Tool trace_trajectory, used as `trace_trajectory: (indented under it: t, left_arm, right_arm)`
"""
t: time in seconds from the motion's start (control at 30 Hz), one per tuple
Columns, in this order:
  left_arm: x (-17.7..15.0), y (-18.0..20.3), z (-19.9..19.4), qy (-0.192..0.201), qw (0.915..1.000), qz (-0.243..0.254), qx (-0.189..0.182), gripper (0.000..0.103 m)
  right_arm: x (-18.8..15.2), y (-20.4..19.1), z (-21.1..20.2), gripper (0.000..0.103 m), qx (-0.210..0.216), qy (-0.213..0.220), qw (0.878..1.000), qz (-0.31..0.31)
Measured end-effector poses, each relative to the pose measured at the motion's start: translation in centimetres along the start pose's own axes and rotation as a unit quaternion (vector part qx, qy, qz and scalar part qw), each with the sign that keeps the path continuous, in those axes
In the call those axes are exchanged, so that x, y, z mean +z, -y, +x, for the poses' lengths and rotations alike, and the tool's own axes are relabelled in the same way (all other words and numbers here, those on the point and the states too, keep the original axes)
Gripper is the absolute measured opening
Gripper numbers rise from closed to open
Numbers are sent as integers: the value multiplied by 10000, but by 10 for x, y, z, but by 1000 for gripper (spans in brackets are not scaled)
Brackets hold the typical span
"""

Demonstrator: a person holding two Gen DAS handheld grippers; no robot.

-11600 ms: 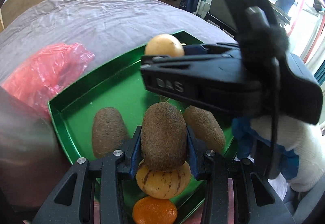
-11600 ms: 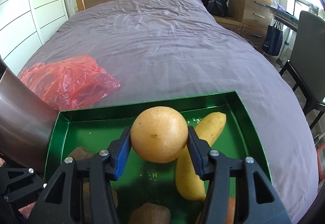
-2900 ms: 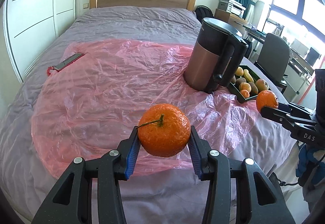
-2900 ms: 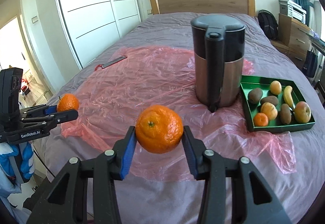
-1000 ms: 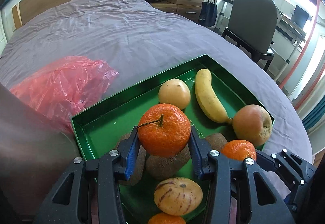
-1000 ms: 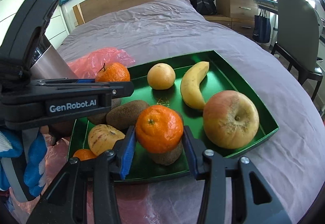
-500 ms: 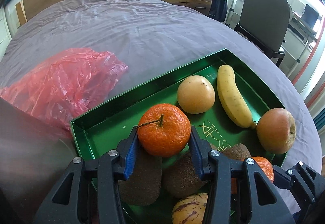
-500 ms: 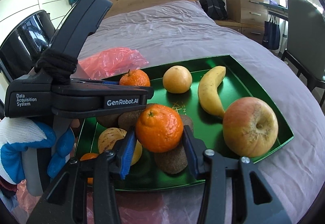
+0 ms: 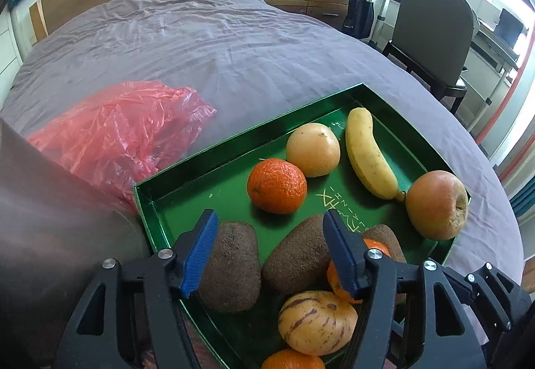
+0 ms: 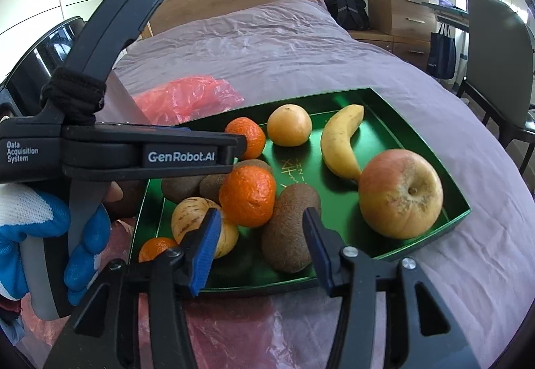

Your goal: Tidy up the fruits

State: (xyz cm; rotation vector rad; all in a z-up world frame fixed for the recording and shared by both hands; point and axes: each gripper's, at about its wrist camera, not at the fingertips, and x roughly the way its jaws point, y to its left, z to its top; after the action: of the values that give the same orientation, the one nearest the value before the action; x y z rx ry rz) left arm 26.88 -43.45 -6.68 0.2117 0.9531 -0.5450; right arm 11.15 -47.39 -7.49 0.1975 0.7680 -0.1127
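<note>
We observed both claws, left (image 9: 269, 255) and right (image 10: 259, 248), opening with nothing gripped; two tangerines (image 9: 277, 186) (image 10: 248, 196) lay released in the green tray (image 10: 367, 98).

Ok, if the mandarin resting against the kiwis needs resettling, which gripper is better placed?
Right, probably. That mandarin lies just ahead of the right gripper, whose opening jaws grip nothing. The left gripper, also opening and empty, sees it mostly hidden behind its own finger.
</note>
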Motion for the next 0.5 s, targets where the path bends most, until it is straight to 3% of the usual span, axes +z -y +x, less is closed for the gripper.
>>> trace_trajectory:
  t: [0.2, 0.3, 0.5]
  left_arm:
    - [-17, 5, -54, 339, 9992, 90, -177, 64]
    - [-33, 1, -84, 438, 9986, 16, -303, 65]
    - [-77, -15, -138, 687, 9974, -37, -198, 67]
  right_arm:
    - [-6, -6, -28, 48, -36, 40, 10000, 79]
    - [-11, -12, -45, 55, -67, 45, 9999, 89]
    - [-24, -40, -80, 60, -61, 76, 9999, -41]
